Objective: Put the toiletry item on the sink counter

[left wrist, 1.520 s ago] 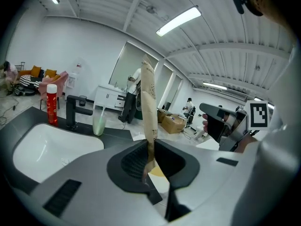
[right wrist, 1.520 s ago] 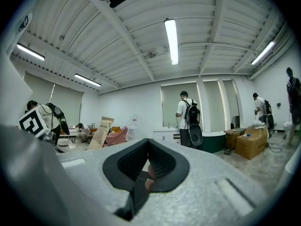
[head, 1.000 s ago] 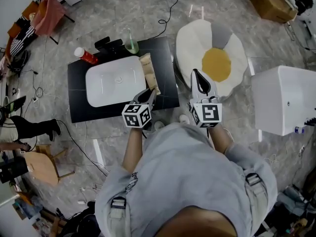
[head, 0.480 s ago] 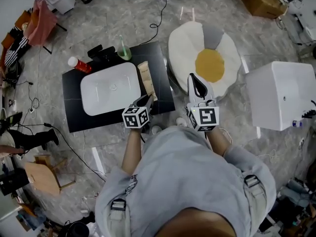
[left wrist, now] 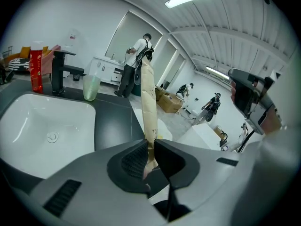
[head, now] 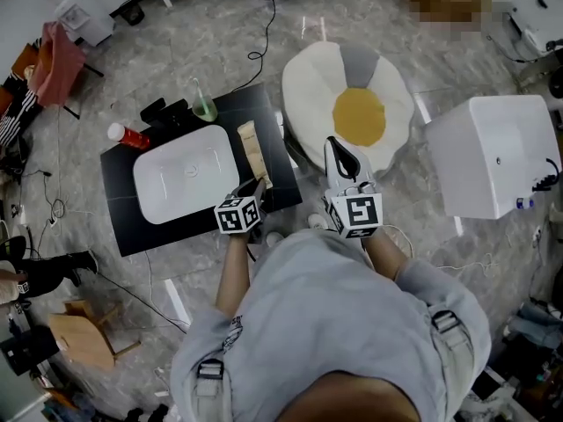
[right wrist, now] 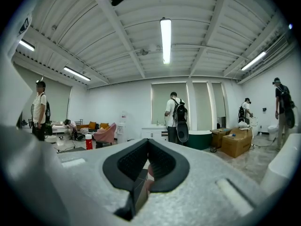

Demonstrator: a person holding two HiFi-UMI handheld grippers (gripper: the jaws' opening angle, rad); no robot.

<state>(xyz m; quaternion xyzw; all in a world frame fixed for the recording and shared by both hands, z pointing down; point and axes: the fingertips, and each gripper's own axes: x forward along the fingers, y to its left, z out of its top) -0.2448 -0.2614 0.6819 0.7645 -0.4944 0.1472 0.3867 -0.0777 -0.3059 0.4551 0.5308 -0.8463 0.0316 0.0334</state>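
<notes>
The left tongs pinch the near end of a beige toiletry tube, which stretches over the black counter just right of the white basin. Behind the basin stand a pale green cup, contents unclear, and a red can. The right tongs are pressed together.

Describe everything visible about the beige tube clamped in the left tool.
The beige tube is long, flat and slim, seemingly soft plastic, with faint dark print too small to read. The left tool pinches one end between its pads. The rest points away from the tool over the black counter, along the right side of the white basin. Whether its far end touches the counter cannot be told.
</notes>
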